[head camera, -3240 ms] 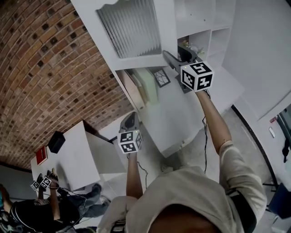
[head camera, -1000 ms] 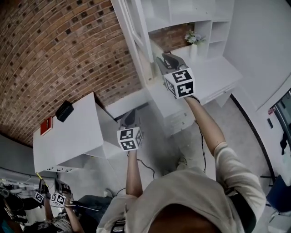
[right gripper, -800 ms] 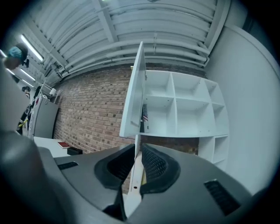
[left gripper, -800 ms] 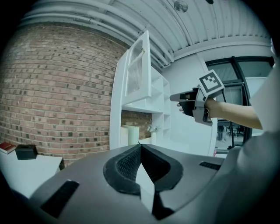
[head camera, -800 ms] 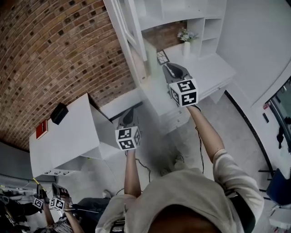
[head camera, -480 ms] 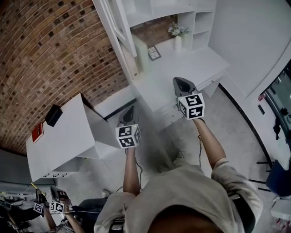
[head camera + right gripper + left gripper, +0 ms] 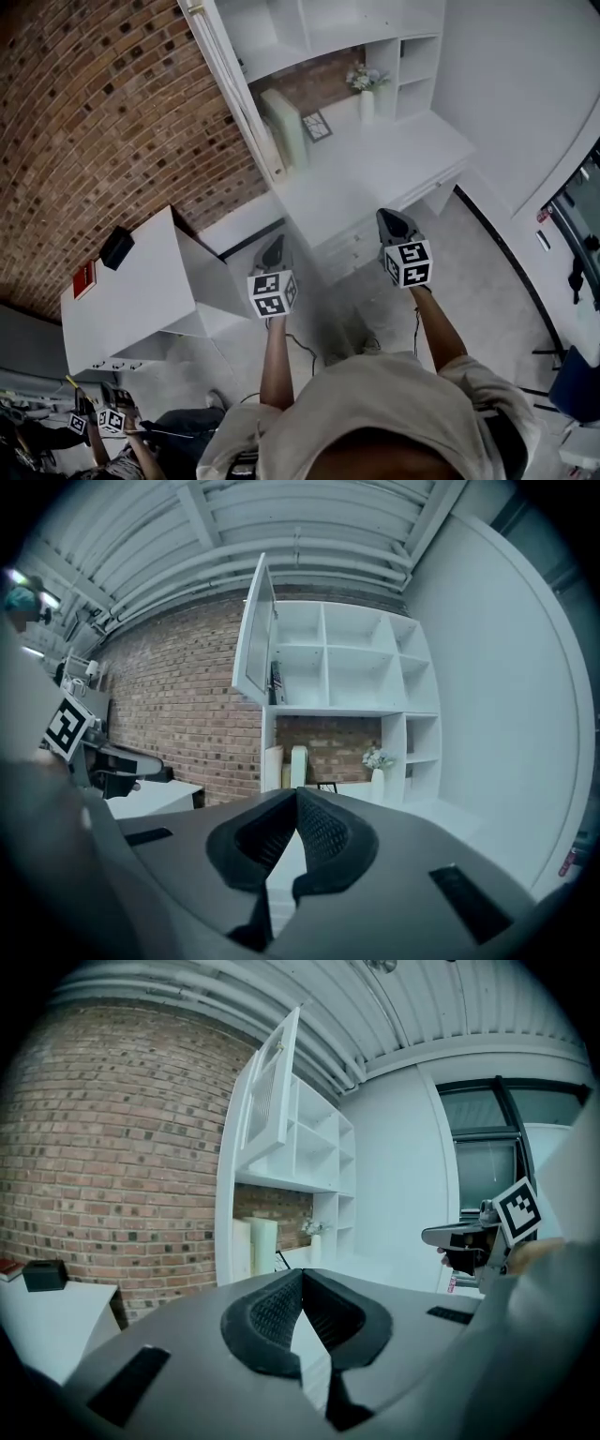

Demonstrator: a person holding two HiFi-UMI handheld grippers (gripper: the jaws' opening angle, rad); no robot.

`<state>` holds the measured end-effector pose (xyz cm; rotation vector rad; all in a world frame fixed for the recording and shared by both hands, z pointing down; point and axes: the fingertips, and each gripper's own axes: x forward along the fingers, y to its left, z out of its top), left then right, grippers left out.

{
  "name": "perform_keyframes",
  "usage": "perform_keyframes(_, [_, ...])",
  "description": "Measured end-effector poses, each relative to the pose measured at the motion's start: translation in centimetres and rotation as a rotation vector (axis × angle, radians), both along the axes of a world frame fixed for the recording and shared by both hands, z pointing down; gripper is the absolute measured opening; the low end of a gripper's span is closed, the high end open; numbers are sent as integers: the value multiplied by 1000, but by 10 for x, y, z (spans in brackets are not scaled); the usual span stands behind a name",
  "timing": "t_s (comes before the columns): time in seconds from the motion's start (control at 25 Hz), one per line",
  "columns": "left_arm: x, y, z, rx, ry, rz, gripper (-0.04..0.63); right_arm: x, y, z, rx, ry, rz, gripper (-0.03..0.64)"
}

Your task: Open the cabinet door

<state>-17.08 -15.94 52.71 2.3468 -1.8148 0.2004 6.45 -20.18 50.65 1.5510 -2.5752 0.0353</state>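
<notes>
high and left of centre in the right gripper view, the cabinet door (image 7: 255, 630) stood swung wide from the top of the white shelf unit (image 7: 356, 667), set against the brick wall (image 7: 178, 705). seen from the head view, the left gripper (image 7: 273, 246) and the right gripper (image 7: 391, 219) hung low in the frame before the white desk (image 7: 375, 159), well apart from the door and touching nothing. each gripper's own view showed its jaws pressed together with nothing between them. a vase of flowers (image 7: 366, 89) stood on the desk under the shelves.
</notes>
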Motion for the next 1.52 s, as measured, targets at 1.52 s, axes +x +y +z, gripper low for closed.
perform_keyframes(1.52, [6,-14,17,-28,7,-35,26,-7,-28,2,2,12,-30,12])
